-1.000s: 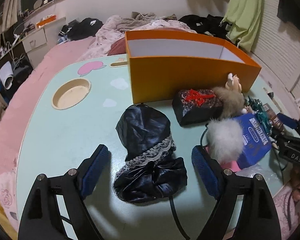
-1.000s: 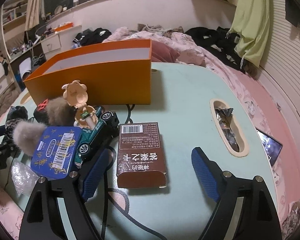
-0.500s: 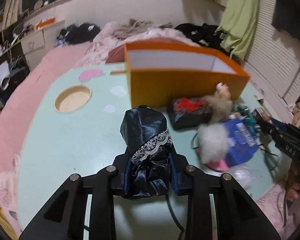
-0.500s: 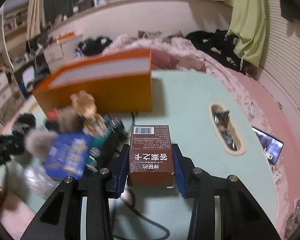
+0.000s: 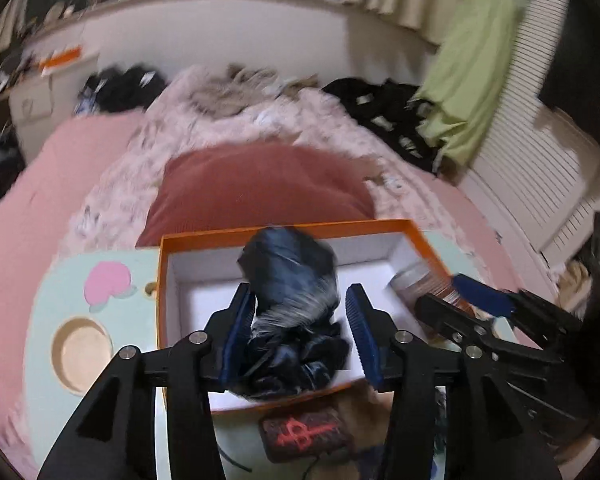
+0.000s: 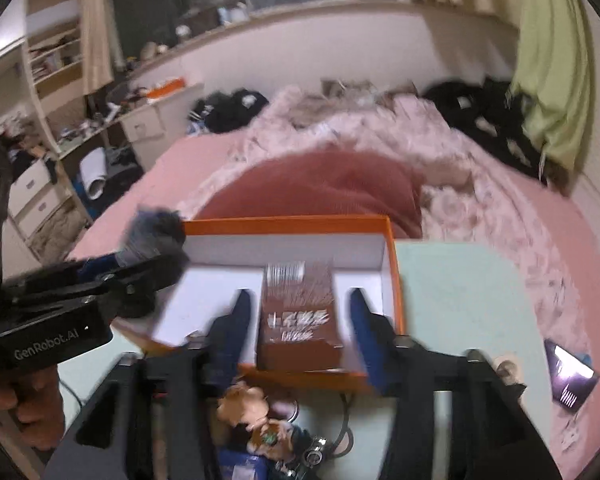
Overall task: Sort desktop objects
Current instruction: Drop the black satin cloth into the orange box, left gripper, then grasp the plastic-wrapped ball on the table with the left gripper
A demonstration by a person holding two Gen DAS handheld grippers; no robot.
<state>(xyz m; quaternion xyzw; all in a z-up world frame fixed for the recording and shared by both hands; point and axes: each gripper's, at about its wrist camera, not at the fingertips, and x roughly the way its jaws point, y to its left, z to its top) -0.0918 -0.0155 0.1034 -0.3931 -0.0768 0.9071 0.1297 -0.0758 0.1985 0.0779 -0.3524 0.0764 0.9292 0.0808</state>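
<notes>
right tongs (image 6: 296,320) opening, brown carton (image 6: 298,316) between, over orange box (image 6: 394,276).

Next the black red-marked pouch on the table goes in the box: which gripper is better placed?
Left, probably. The pouch lies just below the left gripper, which has just been opening over the orange box.

Dim, motion-blurred fisheye views (vignetted)

Both wrist views close above, angled down into the shared orange box (image 5: 380,225)
</notes>
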